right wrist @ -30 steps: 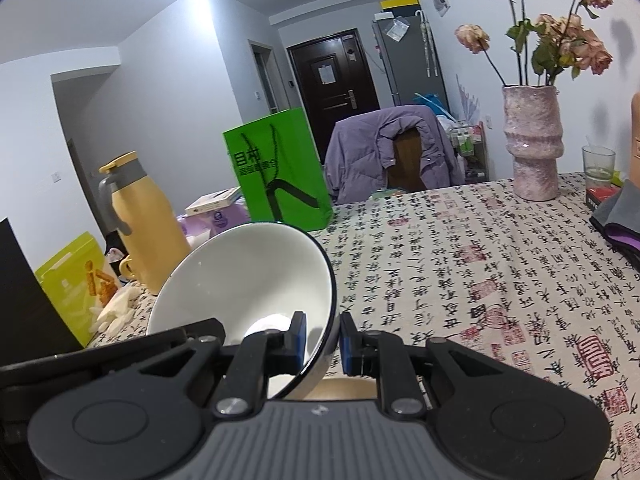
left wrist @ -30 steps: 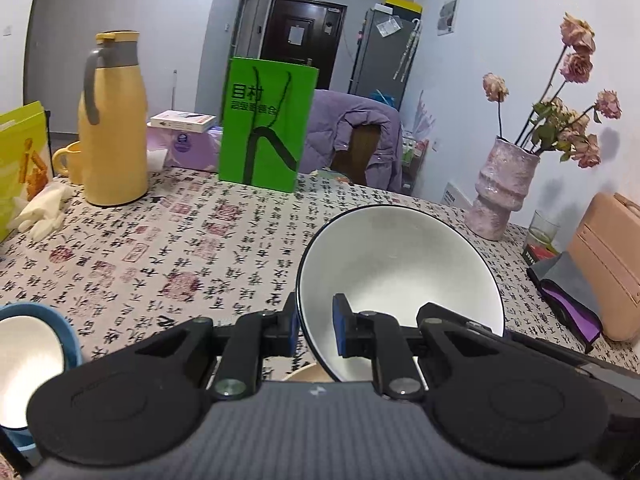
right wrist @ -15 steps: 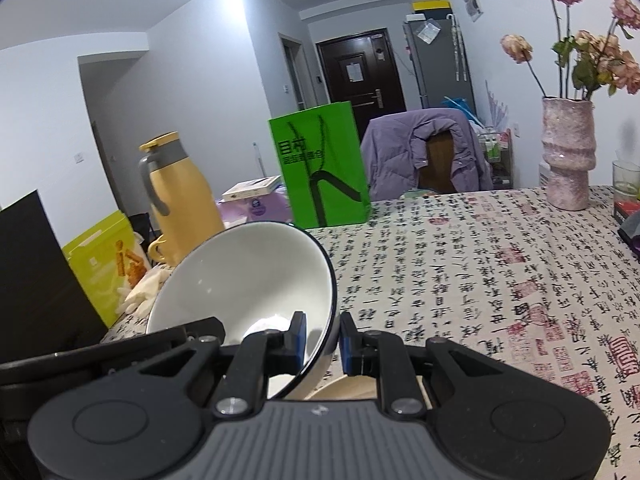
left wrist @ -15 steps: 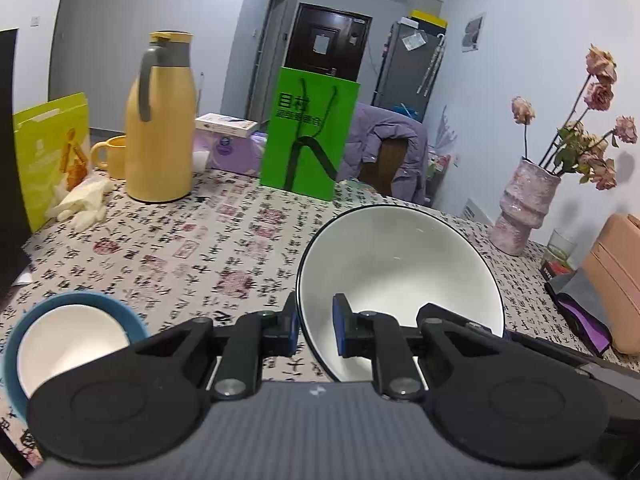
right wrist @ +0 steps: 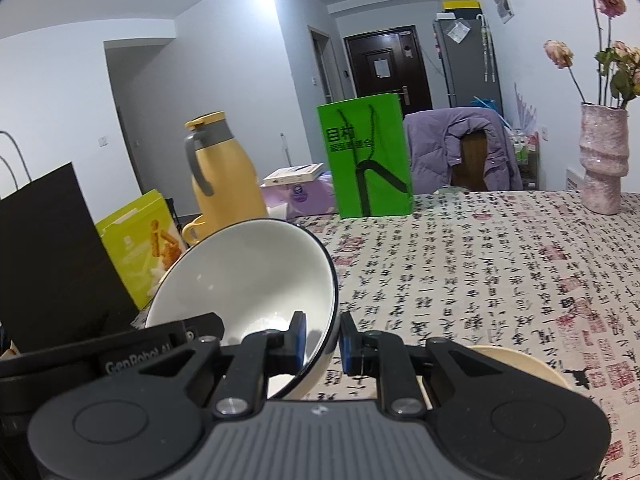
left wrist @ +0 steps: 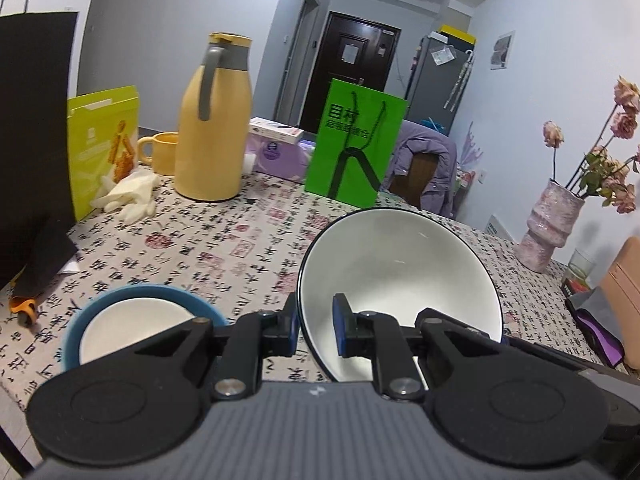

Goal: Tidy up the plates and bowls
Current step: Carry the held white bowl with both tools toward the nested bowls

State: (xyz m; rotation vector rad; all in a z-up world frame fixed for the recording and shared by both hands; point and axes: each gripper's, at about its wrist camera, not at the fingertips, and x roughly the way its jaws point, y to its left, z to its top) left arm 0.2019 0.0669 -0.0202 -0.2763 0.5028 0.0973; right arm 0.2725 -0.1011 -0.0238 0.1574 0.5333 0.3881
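Observation:
A white bowl with a thin dark rim (left wrist: 400, 280) hangs tilted above the patterned tablecloth (left wrist: 224, 248), carried between both grippers. My left gripper (left wrist: 316, 330) is shut on its left rim, one pad inside and one outside. In the right wrist view the same white bowl (right wrist: 248, 280) has my right gripper (right wrist: 323, 338) shut on its right rim. A blue bowl with a white inside (left wrist: 140, 320) sits on the table just left of the left gripper. A cream dish (right wrist: 516, 364) lies on the table under the right gripper, partly hidden.
A yellow thermos (left wrist: 212, 128), a yellow mug (left wrist: 160, 152), white gloves (left wrist: 128, 196) and a yellow-green box (left wrist: 102, 144) stand at the far left. A black bag (left wrist: 32, 140) rises at the left edge. A green bag (left wrist: 356, 148) and a pink vase (left wrist: 548, 232) stand further back.
Both grippers have carried the white bowl leftward across the table. The blue bowl has come further into the left wrist view, and the black bag has appeared at the left.

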